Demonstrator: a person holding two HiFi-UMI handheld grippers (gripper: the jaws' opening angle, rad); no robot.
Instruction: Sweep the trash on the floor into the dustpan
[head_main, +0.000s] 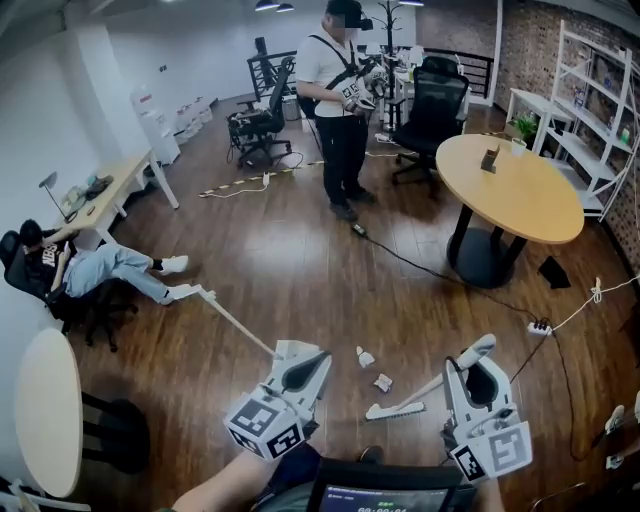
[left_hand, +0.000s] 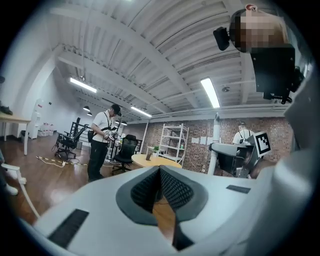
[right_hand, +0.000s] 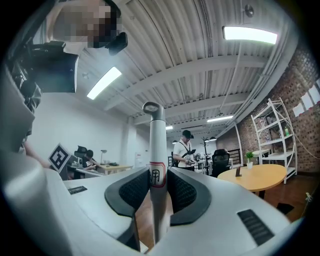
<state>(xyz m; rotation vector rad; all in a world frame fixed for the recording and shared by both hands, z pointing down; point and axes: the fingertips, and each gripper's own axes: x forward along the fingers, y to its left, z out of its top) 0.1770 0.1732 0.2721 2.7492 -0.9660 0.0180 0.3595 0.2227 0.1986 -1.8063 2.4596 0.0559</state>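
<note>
Two crumpled bits of paper trash (head_main: 365, 357) (head_main: 383, 382) lie on the wooden floor between my grippers. My right gripper (head_main: 480, 378) (right_hand: 157, 186) is shut on the white broom handle (right_hand: 156, 150), which stands upright between the pads. The white broom head (head_main: 395, 410) rests on the floor just below the nearer scrap. My left gripper (head_main: 303, 372) (left_hand: 160, 192) has its jaws together with nothing between them. A long white handle (head_main: 235, 322) runs up-left from behind it; its near end is hidden. No dustpan shows in any view.
A person (head_main: 340, 110) stands at the back, and another (head_main: 95, 270) sits low at the left by a desk. A round wooden table (head_main: 515, 190) stands right. A black cable leads to a power strip (head_main: 540, 327). A white round table (head_main: 45, 410) is near left.
</note>
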